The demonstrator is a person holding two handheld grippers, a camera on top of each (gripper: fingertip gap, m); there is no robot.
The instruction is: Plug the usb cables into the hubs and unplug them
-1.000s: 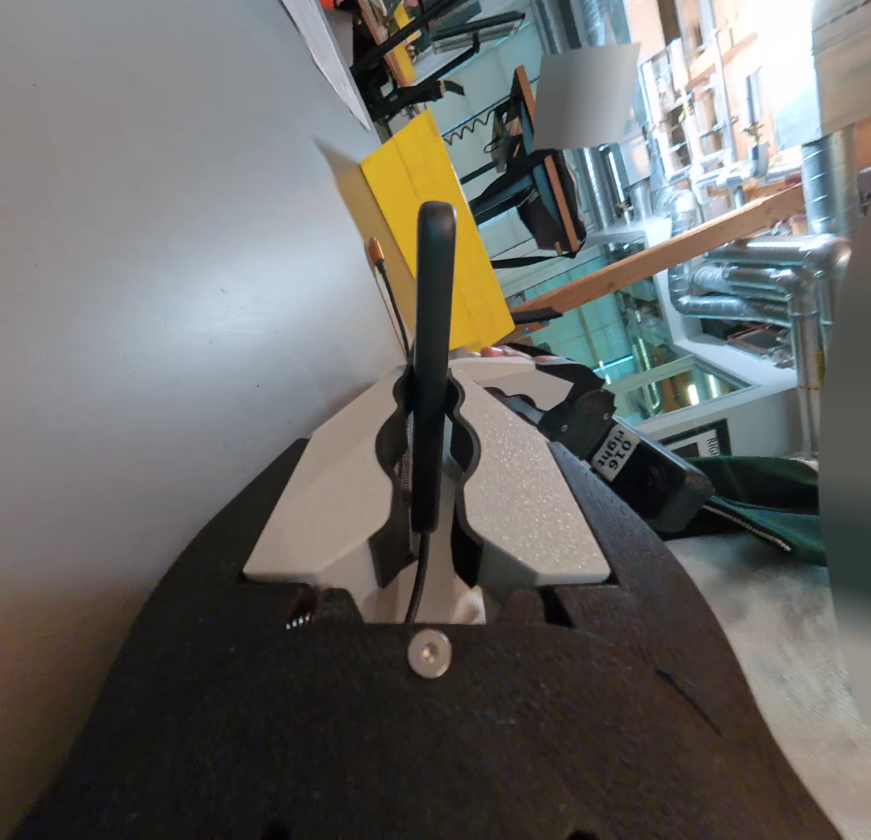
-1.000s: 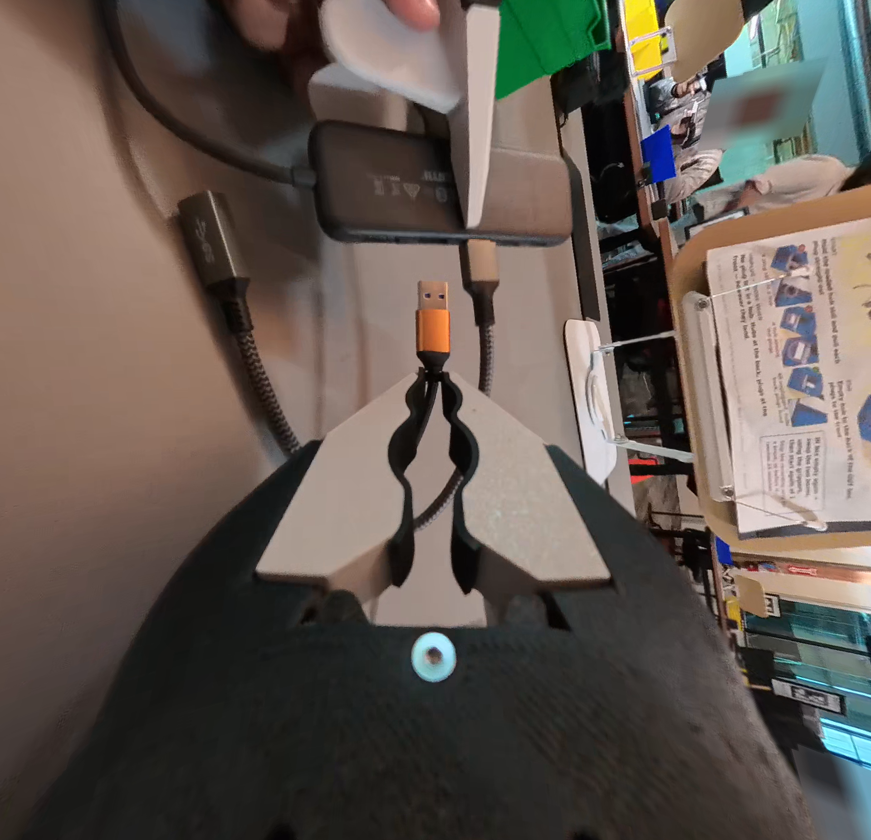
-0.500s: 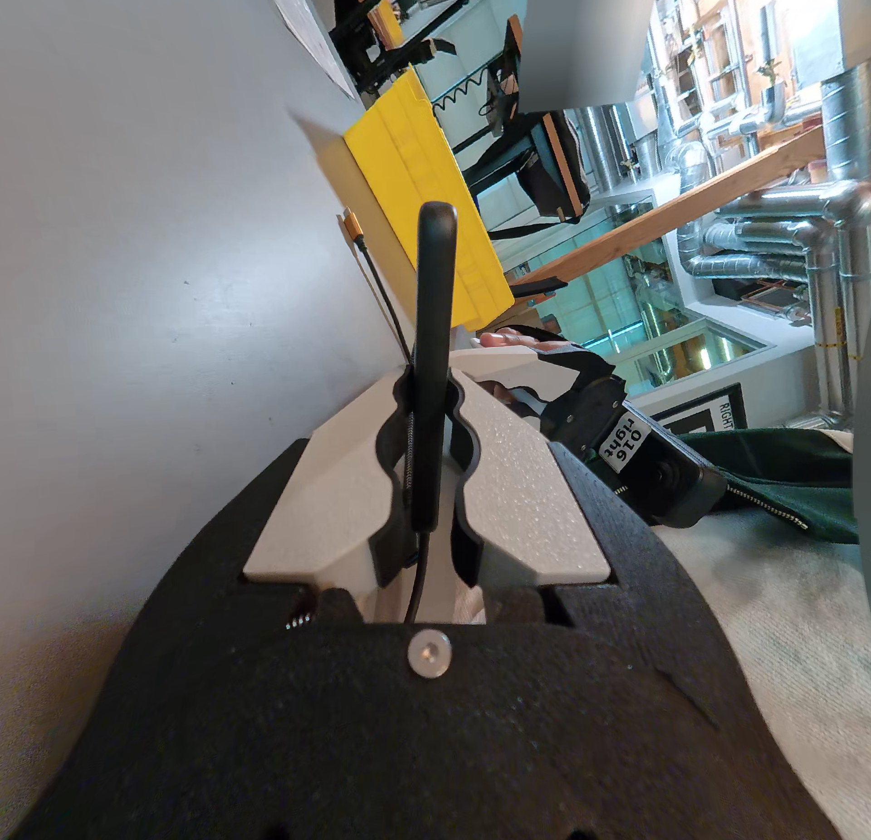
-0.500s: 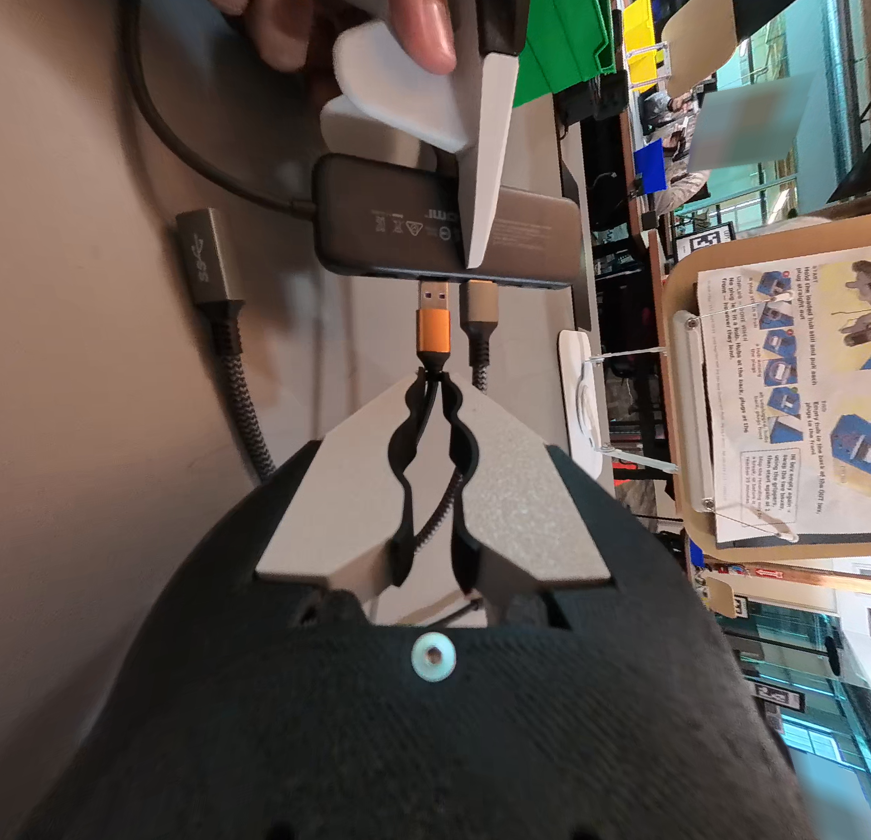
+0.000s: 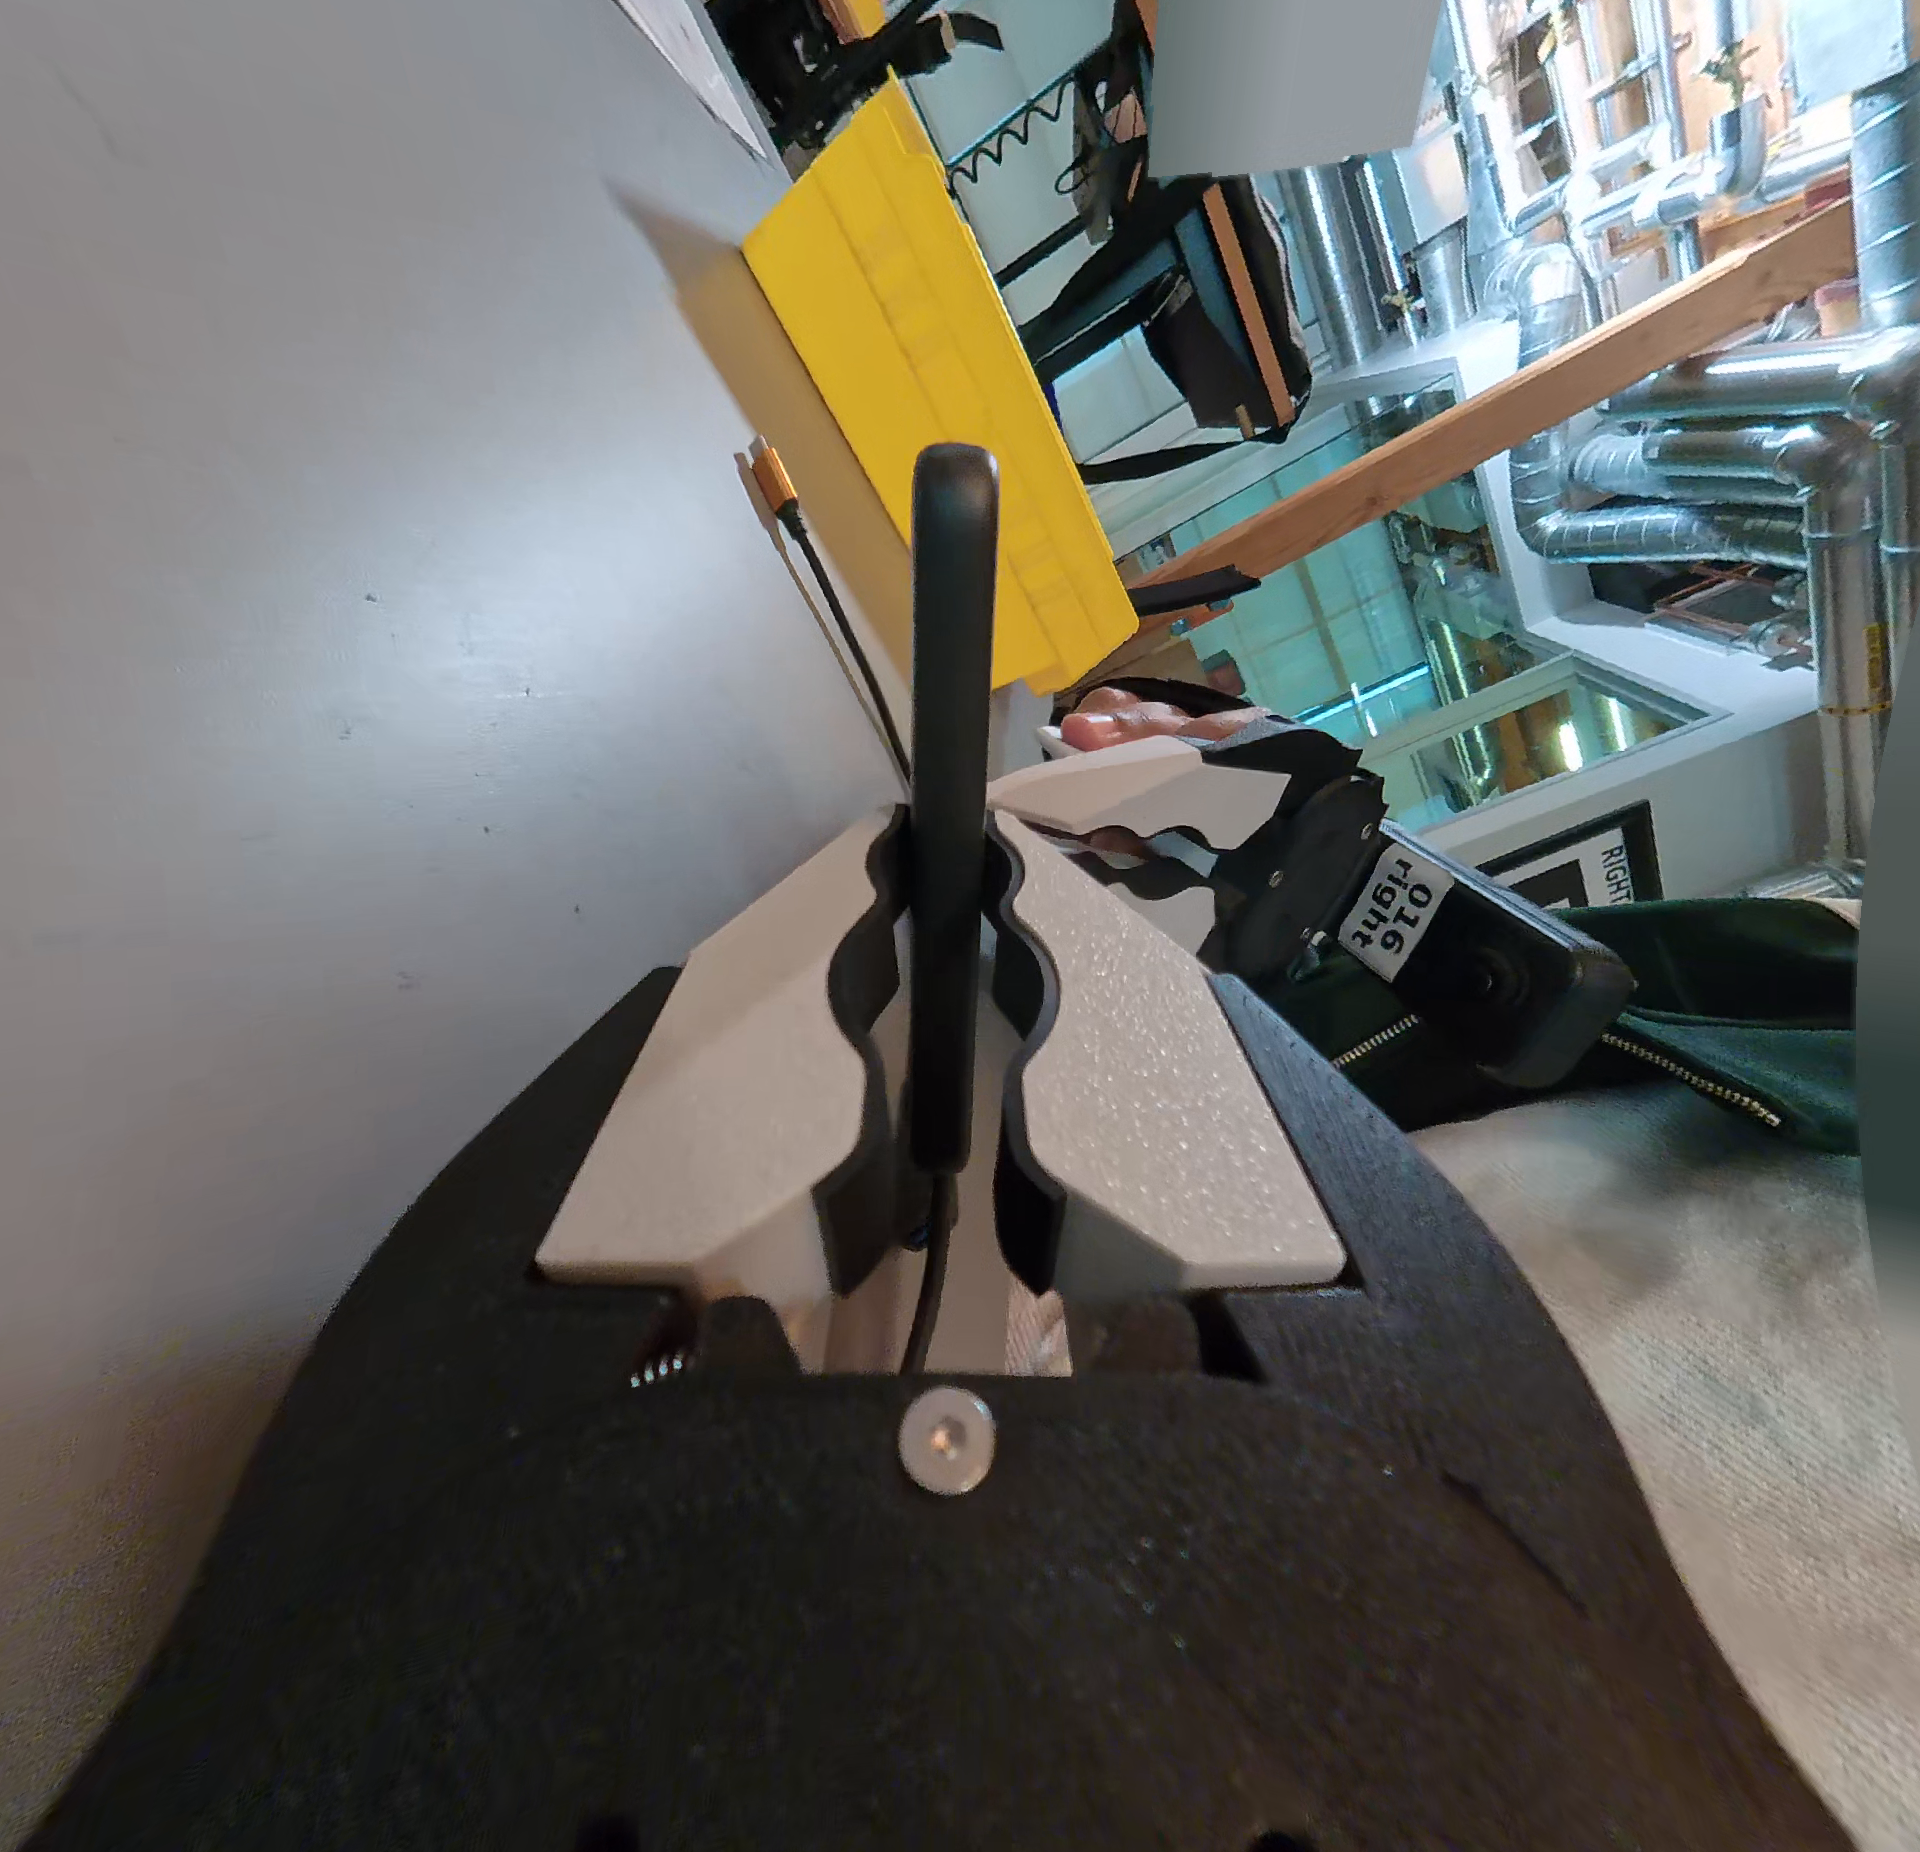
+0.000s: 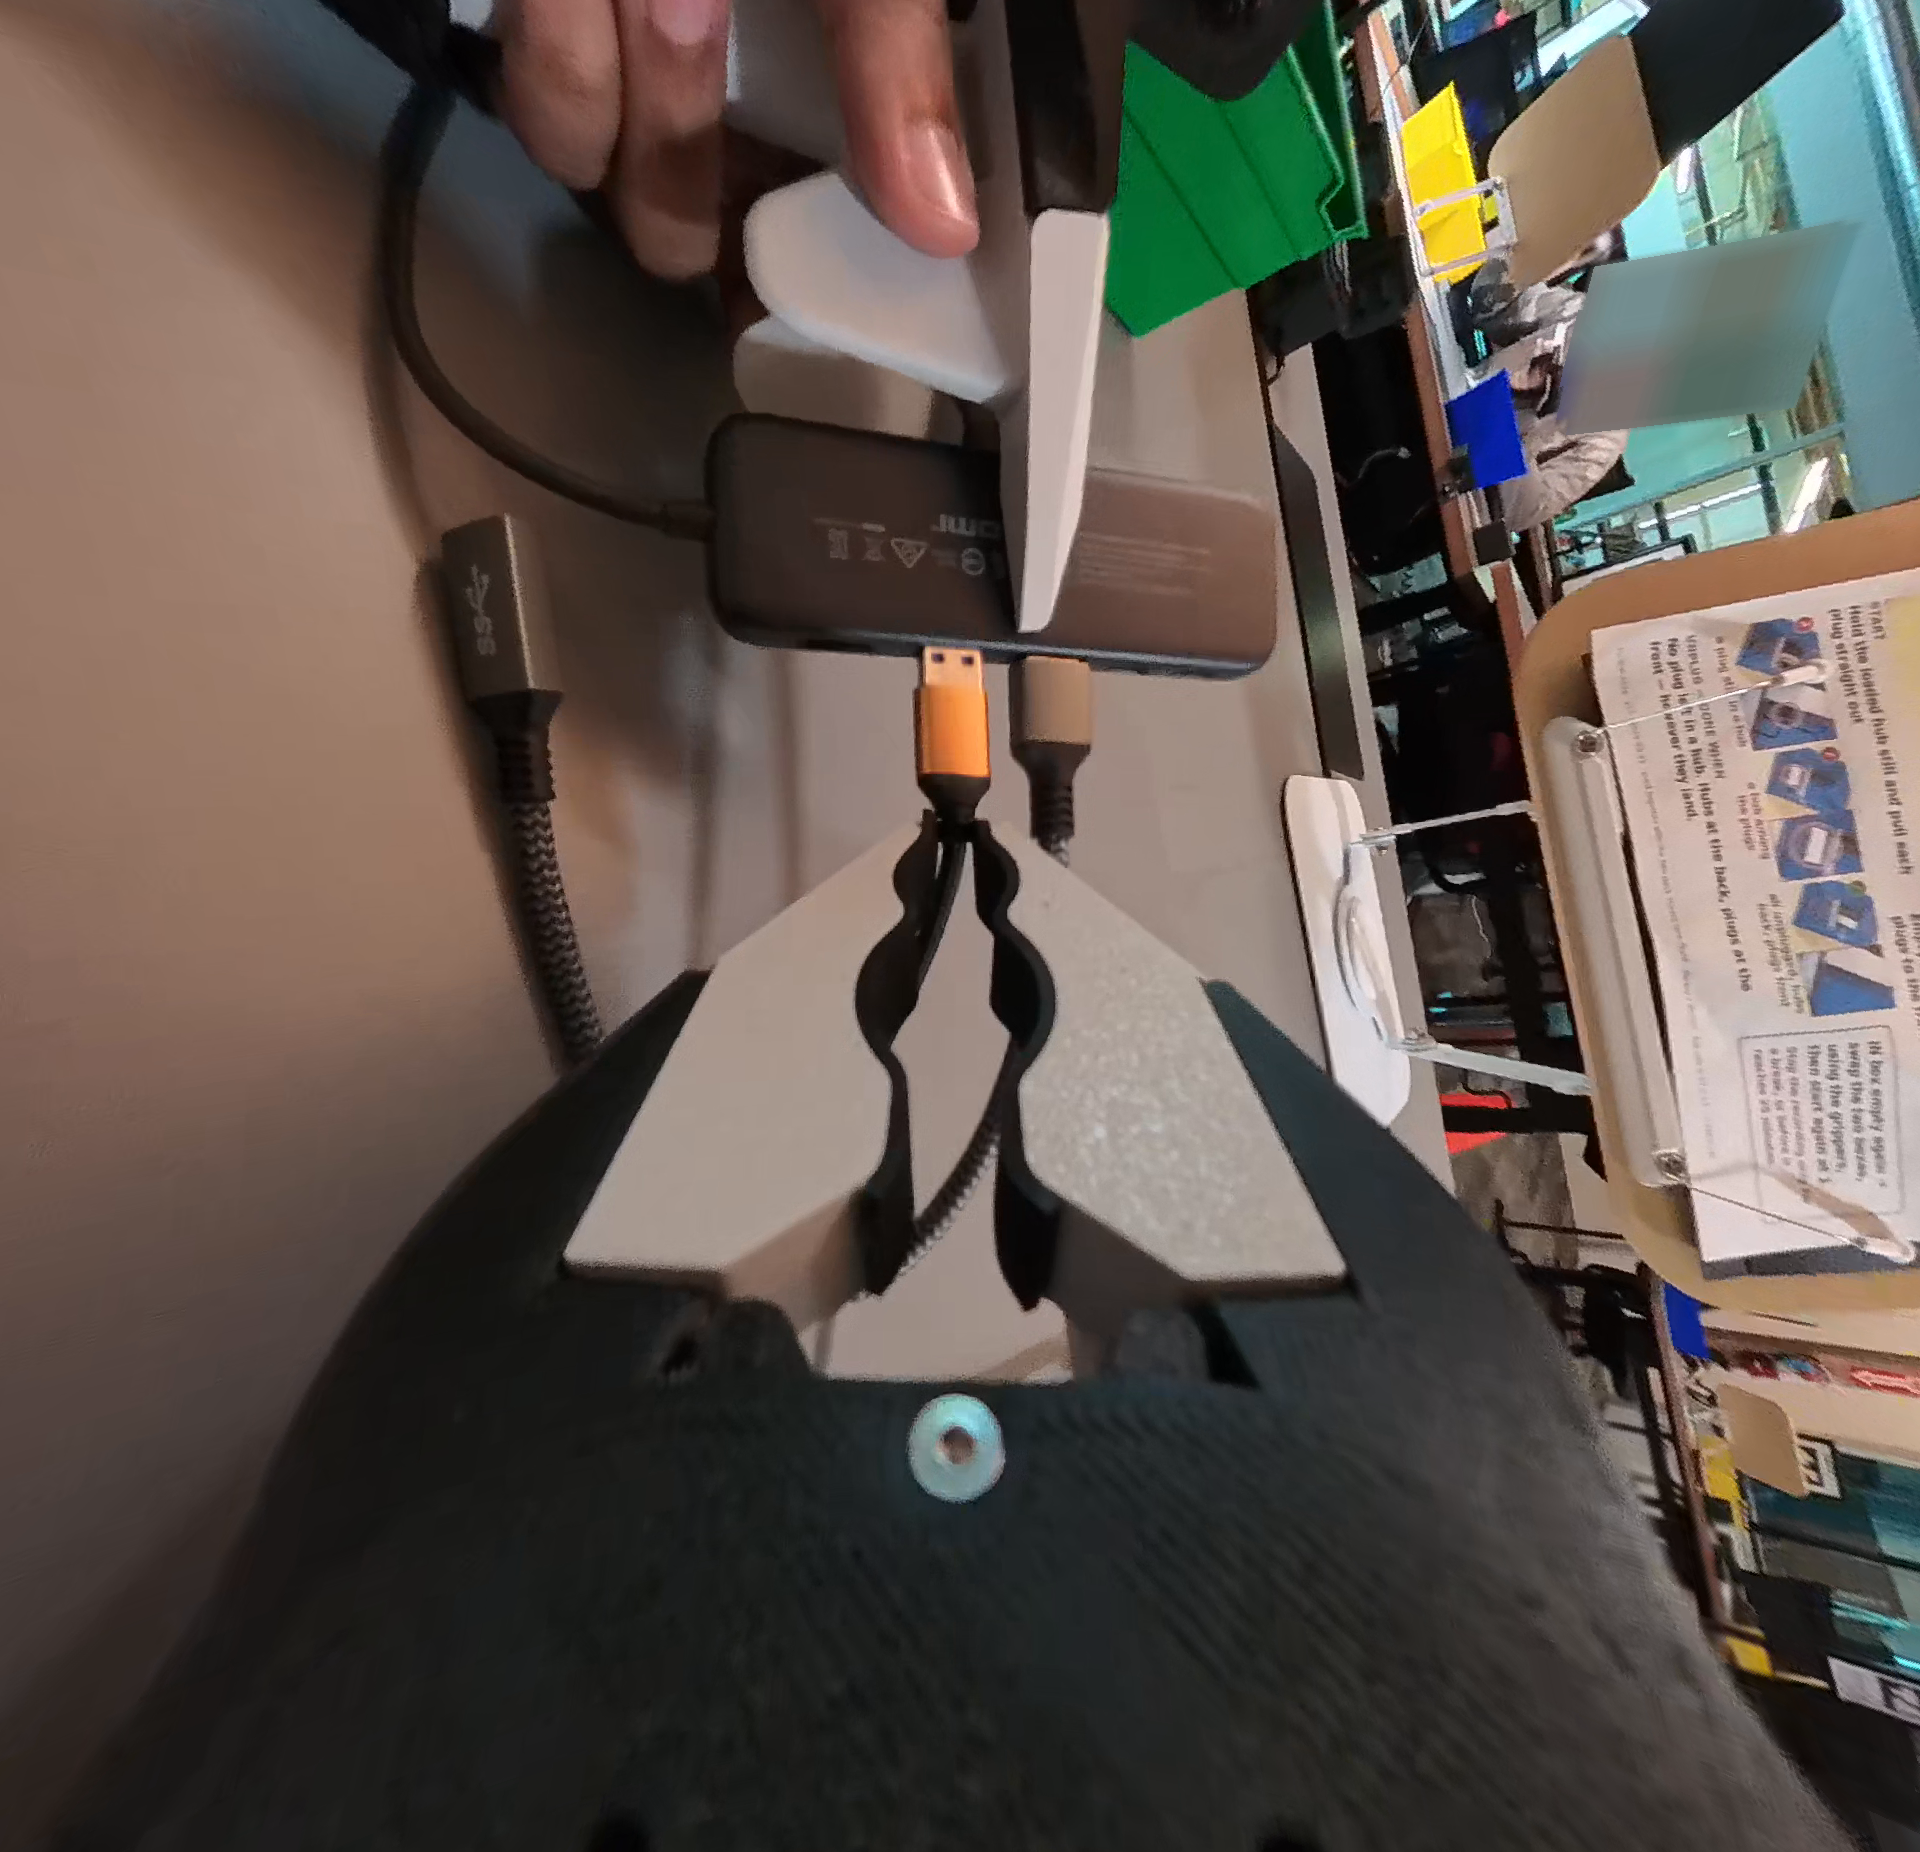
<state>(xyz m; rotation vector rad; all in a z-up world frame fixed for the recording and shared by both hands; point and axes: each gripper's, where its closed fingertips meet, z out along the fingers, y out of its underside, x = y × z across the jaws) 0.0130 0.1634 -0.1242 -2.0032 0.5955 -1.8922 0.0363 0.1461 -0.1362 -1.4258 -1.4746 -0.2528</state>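
In the left wrist view, the left gripper (image 5: 951, 846) is being seen with its jaws pressed together on the dark hub (image 5: 951, 763), which is being held edge-on, its long axis running straight ahead along the fingers and away from the camera. A thin black lead (image 5: 928, 1283) is trailing back from the hub's near end between the fingers. The grey table (image 5: 312, 555) is filling the left of this view; an orange-tipped cable (image 5: 774, 477) is lying on it farther off, left of the hub. The right gripper (image 5: 1132, 794) is showing just right of the hub, held by a hand (image 5: 1117, 727). In the right wrist view, the right gripper (image 6: 954, 836) is being seen with its jaws pinching the braided cable just behind the orange USB plug (image 6: 951, 727). The plug is pointing straight ahead, its metal tip at the hub's near edge, apparently only partly entered; how deep cannot be told. The hub is lying crosswise, directly ahead of the plug, so the plug axis is being kept square to the port edge, and the coming move is judged to run along that axis. A grey plug (image 6: 1051, 711) is seated just right of the orange one, and a loose grey connector (image 6: 497, 607) is lying well left.
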